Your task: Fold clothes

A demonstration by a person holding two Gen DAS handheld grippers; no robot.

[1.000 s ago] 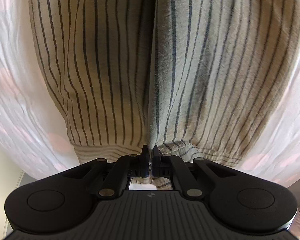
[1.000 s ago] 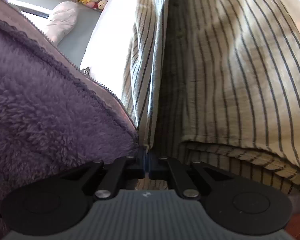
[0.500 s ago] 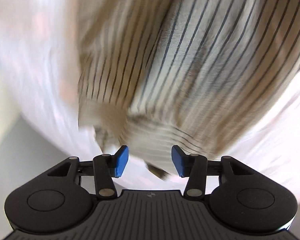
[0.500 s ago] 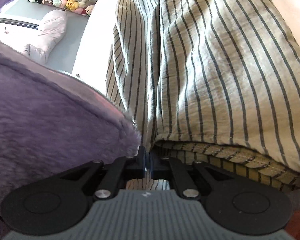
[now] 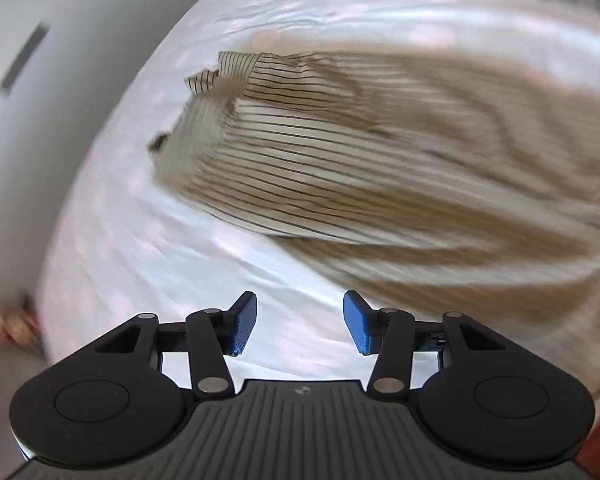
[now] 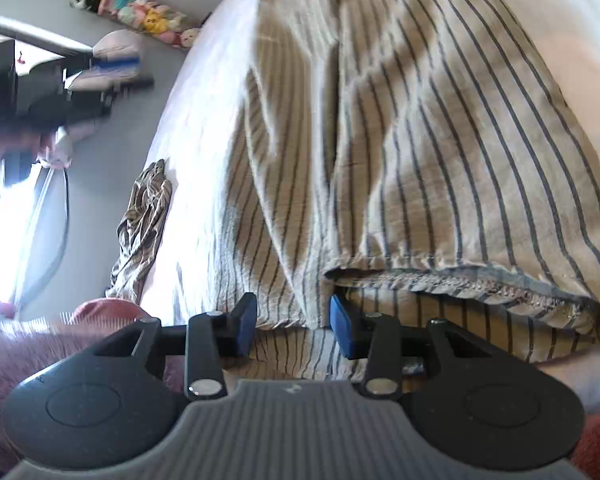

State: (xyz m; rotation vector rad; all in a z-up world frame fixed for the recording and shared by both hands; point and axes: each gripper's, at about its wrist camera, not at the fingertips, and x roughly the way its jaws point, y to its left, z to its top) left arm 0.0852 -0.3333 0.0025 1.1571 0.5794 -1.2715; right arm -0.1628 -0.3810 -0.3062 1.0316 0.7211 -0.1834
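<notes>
striped garment [image 5: 380,152], white sheet [image 5: 148,248], open tongs [image 5: 300,322]

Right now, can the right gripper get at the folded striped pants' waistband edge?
Probably yes. The right gripper has its jaws opening just at the striped pants' waistband edge, cloth lying between the pads, unpinched. Nothing blocks it; the purple fleece sits off to the side.

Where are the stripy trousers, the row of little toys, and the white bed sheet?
Stripy trousers [image 6: 440,140]: right wrist view, on the folded upper layer.
Row of little toys [image 6: 136,12]: right wrist view, middle of the row.
White bed sheet [image 5: 160,240]: left wrist view, a bare part.
</notes>
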